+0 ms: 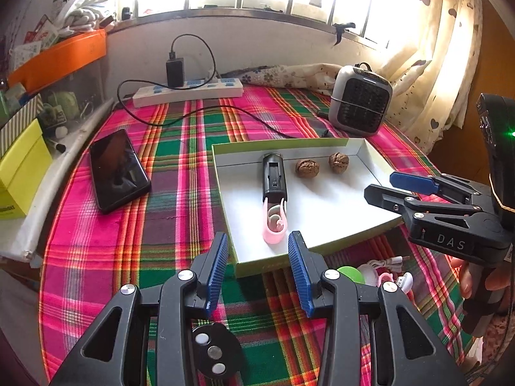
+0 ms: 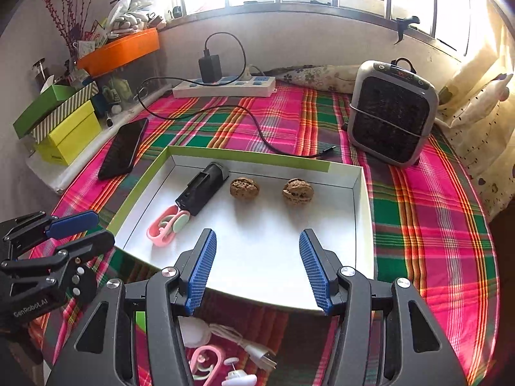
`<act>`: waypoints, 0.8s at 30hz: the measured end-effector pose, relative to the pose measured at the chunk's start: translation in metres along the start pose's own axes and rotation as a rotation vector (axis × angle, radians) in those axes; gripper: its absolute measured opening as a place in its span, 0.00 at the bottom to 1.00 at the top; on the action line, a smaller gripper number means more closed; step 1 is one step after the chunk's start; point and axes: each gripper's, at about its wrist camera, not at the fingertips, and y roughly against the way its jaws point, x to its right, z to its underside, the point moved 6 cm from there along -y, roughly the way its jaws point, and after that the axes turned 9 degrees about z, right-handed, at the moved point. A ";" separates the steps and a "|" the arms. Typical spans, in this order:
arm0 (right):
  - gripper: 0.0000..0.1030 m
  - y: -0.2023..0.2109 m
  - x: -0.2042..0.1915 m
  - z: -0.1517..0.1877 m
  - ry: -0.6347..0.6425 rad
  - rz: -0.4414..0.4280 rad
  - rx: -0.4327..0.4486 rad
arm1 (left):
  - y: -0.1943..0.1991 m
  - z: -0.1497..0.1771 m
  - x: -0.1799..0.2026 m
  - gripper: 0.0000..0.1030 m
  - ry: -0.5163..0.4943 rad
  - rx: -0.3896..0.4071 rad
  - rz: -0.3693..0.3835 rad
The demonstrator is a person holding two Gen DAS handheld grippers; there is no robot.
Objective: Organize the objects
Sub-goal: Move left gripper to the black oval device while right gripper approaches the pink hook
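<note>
Plainly, both grippers hang empty above the near edge of the shallow white box lid [image 2: 365, 222] that serves as the sorting tray. The left gripper [image 1: 257, 257] has its blue pads set moderately apart with nothing between them; the right gripper [image 2: 257, 259] stands somewhat wider, also bare.

Inside the lid, toward its left side, lies a black cylindrical device [image 2: 202, 191] with a pink clip-like piece [image 2: 161, 231] touching its near end. To the right of these sit two walnuts [image 2: 244, 188], apart from each other and near the lid's far wall.

Still outside, just in front of the lid's near rim, a small cluster waits on the plaid cloth [image 2: 434, 209] — a white cable with a plug [image 2: 248, 344], a pink curled piece [image 2: 206, 358], a white round item [image 2: 194, 331] and, in the left view, something green [image 1: 351, 273] half hidden behind the pad.

These leftovers look light and small. The cable is limp and would likely sag or trail, so its bundled middle or stiff plug seems the better hold. The pink piece looks like smooth, springy plastic, liable to slip; pinching across its thicker curved stem should serve. None appears fragile, though each is thin enough to demand a narrow, low pinch close to the cloth.
</note>
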 end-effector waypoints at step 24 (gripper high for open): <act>0.53 0.043 0.014 0.063 -0.061 0.016 0.021 | 0.042 0.051 -0.040 0.40 0.107 0.011 -0.015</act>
